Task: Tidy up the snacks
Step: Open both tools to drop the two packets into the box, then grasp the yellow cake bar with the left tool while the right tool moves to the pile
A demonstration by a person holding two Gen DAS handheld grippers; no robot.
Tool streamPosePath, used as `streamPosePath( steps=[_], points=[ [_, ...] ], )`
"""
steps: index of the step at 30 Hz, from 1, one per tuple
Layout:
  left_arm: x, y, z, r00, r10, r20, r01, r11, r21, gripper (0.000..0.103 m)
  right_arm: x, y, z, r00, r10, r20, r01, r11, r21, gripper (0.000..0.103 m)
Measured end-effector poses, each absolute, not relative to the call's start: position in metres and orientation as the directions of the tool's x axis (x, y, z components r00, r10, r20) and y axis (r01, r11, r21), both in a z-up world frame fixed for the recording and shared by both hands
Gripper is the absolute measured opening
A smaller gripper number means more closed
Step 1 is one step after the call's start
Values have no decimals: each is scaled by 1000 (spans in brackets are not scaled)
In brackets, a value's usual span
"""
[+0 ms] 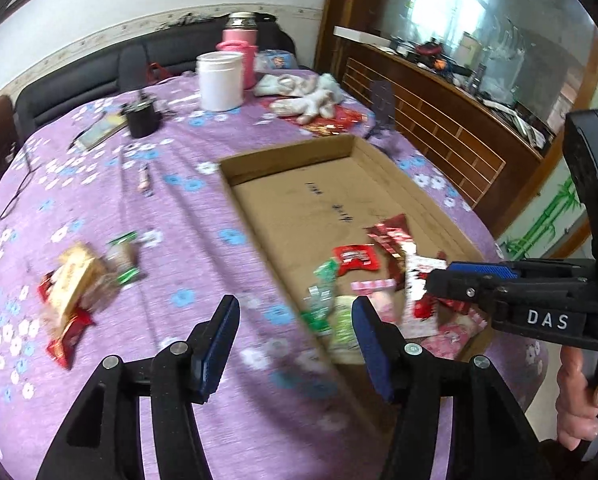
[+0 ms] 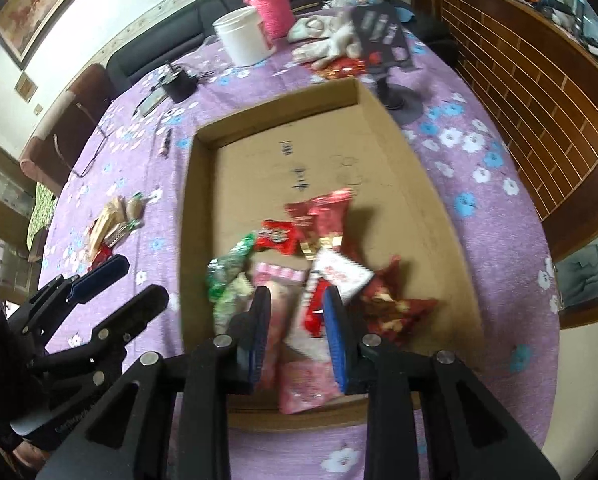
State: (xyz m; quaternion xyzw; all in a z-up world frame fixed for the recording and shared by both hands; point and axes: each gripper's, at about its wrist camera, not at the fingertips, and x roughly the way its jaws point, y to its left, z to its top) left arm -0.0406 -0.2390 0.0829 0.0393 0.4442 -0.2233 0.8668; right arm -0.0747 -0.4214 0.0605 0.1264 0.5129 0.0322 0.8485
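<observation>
So the snacks are split in two bunches right now. Most of them sit in a heap (image 2: 299, 280) at the near end of a shallow cardboard box (image 2: 383, 128) on the counter (image 2: 479, 200), which has a purple cloth with white and blue flowers. The heap is a jumble of small wrappers: shiny red packets, a couple of green ones, pale pink ones and a white one with red print. It's all a bit blurry, so I can't read any labels.

A smaller bunch (image 1: 79, 280) lies out on the cloth to the left of the box, well apart from it: a tan packet, something green and clear, and a red wrapper.

The left hand-held gripper (image 1: 295, 340) is spread wide with nothing between its fingers, hanging above the box's left wall. The right hand-held gripper (image 2: 297, 328) is over the heap with its jaws parted a little, pink wrappers showing in the gap, though not clamped as far as I can see.
</observation>
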Motion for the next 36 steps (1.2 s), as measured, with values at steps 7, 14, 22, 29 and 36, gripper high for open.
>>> streamPosePath(
  steps=[7, 14, 22, 29, 36],
  points=[
    [-37, -184, 80, 532, -315, -786, 324, 933, -154, 61, -67, -367, 62, 448, 211, -869, -20, 974, 227, 26],
    [-32, -117, 69, 540, -276, -795, 212, 959, -189, 62, -59, -325, 52, 404, 234, -884, -73, 972, 224, 26],
    [10, -57, 73, 574, -245, -782, 163, 969, -184, 70, -65, -299, 40, 377, 223, -899, -100, 975, 200, 26],
    [56, -67, 55, 513, -286, -810, 281, 947, -156, 76, -75, -310, 34, 376, 218, -901, -32, 975, 222, 26],
    [73, -83, 31, 471, -255, -845, 315, 943, -109, 37, -82, -308, 39, 396, 195, -898, -18, 979, 204, 26]
  ],
)
